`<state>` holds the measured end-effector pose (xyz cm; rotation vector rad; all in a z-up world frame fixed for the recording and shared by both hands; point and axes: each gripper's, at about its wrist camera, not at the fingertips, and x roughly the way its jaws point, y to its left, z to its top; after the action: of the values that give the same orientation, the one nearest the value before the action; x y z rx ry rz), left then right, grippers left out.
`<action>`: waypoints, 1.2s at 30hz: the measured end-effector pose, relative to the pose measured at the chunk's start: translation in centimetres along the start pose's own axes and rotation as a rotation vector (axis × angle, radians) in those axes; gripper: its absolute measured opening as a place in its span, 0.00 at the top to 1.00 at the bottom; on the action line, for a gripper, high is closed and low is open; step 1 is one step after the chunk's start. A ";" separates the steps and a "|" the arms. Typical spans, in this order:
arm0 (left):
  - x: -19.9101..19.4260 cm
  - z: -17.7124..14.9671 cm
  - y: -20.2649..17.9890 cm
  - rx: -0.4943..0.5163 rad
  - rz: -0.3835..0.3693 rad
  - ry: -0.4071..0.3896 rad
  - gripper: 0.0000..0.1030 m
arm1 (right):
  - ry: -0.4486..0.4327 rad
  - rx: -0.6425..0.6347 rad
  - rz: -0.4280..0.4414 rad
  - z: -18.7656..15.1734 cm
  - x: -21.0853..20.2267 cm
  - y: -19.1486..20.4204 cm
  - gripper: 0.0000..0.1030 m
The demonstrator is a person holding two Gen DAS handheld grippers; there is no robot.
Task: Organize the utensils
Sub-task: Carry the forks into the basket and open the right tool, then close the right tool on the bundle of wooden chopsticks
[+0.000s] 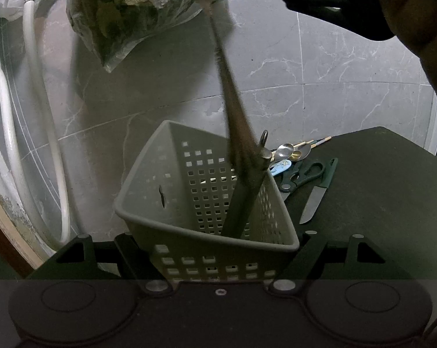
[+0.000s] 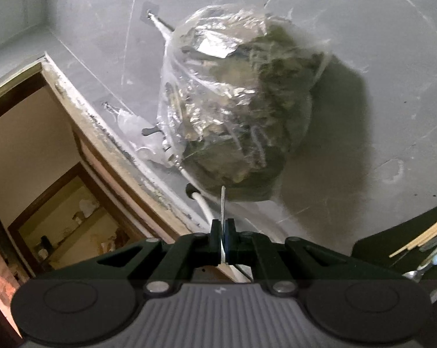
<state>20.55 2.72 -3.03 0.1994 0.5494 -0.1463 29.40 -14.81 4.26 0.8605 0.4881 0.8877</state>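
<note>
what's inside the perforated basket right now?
The grey perforated basket holds one long metal utensil, standing tilted, motion-blurred. Its lower end and the basket floor are hidden behind the near wall. Pale sticks show through the holes; unclear whether inside or behind.

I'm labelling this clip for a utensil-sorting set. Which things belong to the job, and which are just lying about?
Job: basket, long utensil standing in it, spoons, scissors, knife, thin utensil in the right gripper.

Lying about: bag of greens, white hoses.

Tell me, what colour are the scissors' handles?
Dark green handles on the scissors, best seen from the left wrist.
</note>
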 end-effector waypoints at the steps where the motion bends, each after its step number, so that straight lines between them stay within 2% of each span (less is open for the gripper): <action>1: 0.0 0.0 0.0 -0.001 0.000 0.000 0.24 | 0.008 -0.002 0.002 -0.1 0.2 0.0 0.97; 6: 0.0 0.0 0.0 0.000 0.000 -0.001 0.24 | 0.052 -0.023 -0.032 -1.1 0.8 -0.6 0.96; 10: 0.0 0.0 0.0 0.002 0.000 -0.001 0.24 | 0.126 -0.037 -0.089 -2.2 0.8 -1.4 0.88; 12: 0.0 0.0 0.1 0.002 0.000 -0.001 0.24 | 0.149 -0.055 -0.108 -2.5 0.6 -1.4 0.76; 14: 0.1 0.0 0.1 -0.001 0.002 0.002 0.23 | 0.155 -0.092 -0.118 -2.5 0.2 -1.0 0.50; 18: 0.1 0.1 0.1 0.000 0.001 0.003 0.23 | 0.137 -0.146 -0.112 -2.1 -0.8 -0.2 0.38; 21: 0.1 0.1 0.1 0.001 -0.001 0.003 0.23 | 0.086 -0.140 -0.128 -1.7 -1.8 -0.3 0.20; 22: 0.1 0.0 0.2 0.001 -0.001 0.003 0.23 | 0.064 -0.136 -0.144 -1.6 -2.2 -0.3 0.10; 23: 0.1 0.0 0.2 0.000 -0.001 0.003 0.23 | 0.040 -0.134 -0.164 -1.4 -2.7 -0.4 0.04; 25: 0.1 0.0 0.2 0.000 0.000 0.003 0.23 | -0.007 -0.131 -0.198 -0.8 -3.6 -0.6 0.00; 31: 0.2 0.0 0.1 0.001 0.006 0.003 0.23 | -0.135 -0.075 -0.392 0.4 -7.0 -2.7 0.00; 36: 0.2 0.0 0.1 0.001 0.007 0.004 0.23 | -0.169 -0.012 -0.563 0.2 -9.3 -5.0 0.00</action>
<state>20.69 2.76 -3.13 0.2026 0.5523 -0.1394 26.66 -24.34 0.54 0.7252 0.5391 0.2990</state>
